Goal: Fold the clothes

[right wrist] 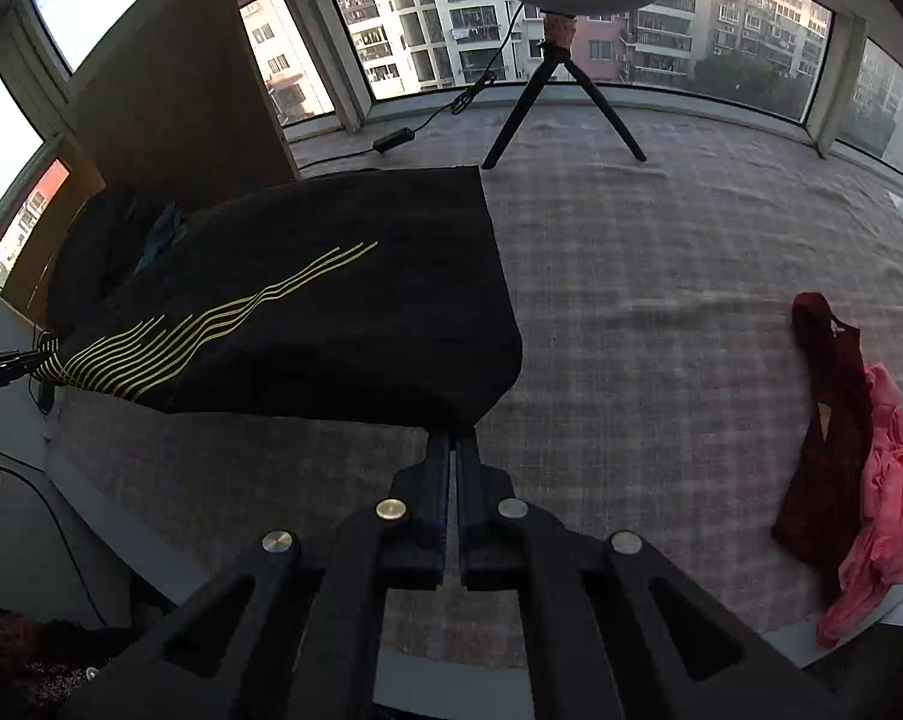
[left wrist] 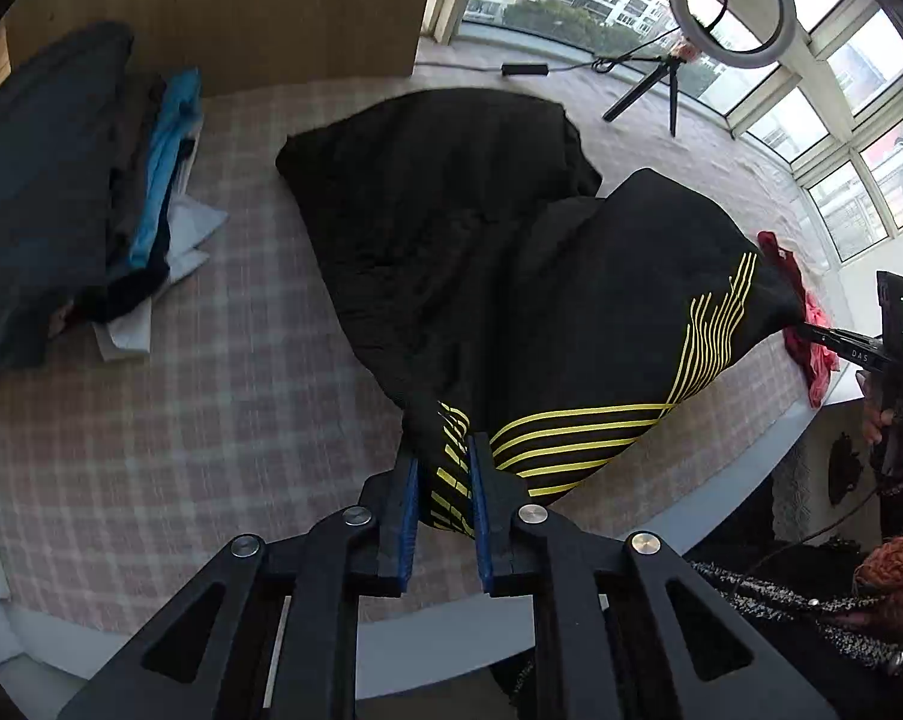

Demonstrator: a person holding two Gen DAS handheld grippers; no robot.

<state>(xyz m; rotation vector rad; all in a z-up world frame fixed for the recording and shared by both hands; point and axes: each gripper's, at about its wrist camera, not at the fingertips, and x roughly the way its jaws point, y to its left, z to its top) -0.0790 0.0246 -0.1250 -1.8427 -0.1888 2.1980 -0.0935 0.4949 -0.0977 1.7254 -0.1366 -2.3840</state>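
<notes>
**Left wrist view: black garment stretched between two tools**

Left wrist view shows the left tool [left wrist: 442, 468] clenched on a bunched corner of the black garment [left wrist: 451, 228], right where the yellow stripes [left wrist: 577, 429] gather; the blue pads [left wrist: 412, 504] stand a little apart only because of the wad of cloth pinched between them. Across the frame, the right tool [left wrist: 811, 330] grips the opposite corner of the same edge, and the right wrist view confirms it: the right tool [right wrist: 452, 450] has its jaws pressed together on a thin fold of the black garment [right wrist: 331, 300].

Both corners are held up off the checked cloth [left wrist: 211, 390] covering the counter [left wrist: 745, 462], so the near edge hangs taut between the tools while the far part of the garment lies slumped on the surface. Holding two corners apart this way likely serves to spread the fabric flat before a fold.

A stack of folded clothes [left wrist: 61, 192] sits to the left, well apart from the work, probably the finished pile. A red garment [right wrist: 829, 420] and a pink garment [right wrist: 889, 492] lie crumpled together near the right edge, seemingly waiting their turn. A ring light on a tripod [right wrist: 562, 78] stands by the windows.
</notes>
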